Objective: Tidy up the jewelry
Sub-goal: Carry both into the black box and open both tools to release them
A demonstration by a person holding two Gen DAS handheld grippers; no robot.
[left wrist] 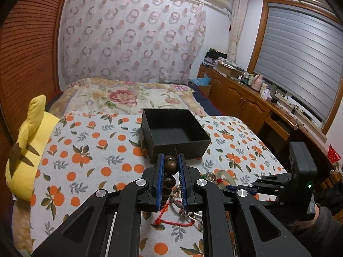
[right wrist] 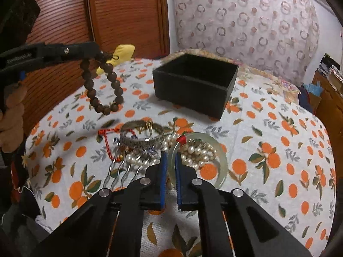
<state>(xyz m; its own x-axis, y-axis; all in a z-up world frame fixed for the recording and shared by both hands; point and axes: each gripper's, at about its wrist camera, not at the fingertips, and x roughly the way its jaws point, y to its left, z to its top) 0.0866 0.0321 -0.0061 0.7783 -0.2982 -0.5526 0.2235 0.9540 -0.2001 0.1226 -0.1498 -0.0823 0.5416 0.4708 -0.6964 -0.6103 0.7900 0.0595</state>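
On the orange-print cloth (right wrist: pixel 268 132) no lettering could be read. Above it, the left gripper (left wrist: pixel 170 160) was clenched on a brown bead bracelet (right wrist: pixel 103 90), dangling clear of the cloth, left of the open black box (right wrist: pixel 193 85). The right gripper (right wrist: pixel 169 160), narrowly parted, pinched the pale green bangle (right wrist: pixel 220 156) lying on the pearl strand (right wrist: pixel 137 158).

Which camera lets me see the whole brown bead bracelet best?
The right wrist view. There the brown bead bracelet hangs as a full loop from the left gripper, above the cloth. In the left wrist view only a few beads show, squeezed between the left gripper's fingers; the rest is hidden.
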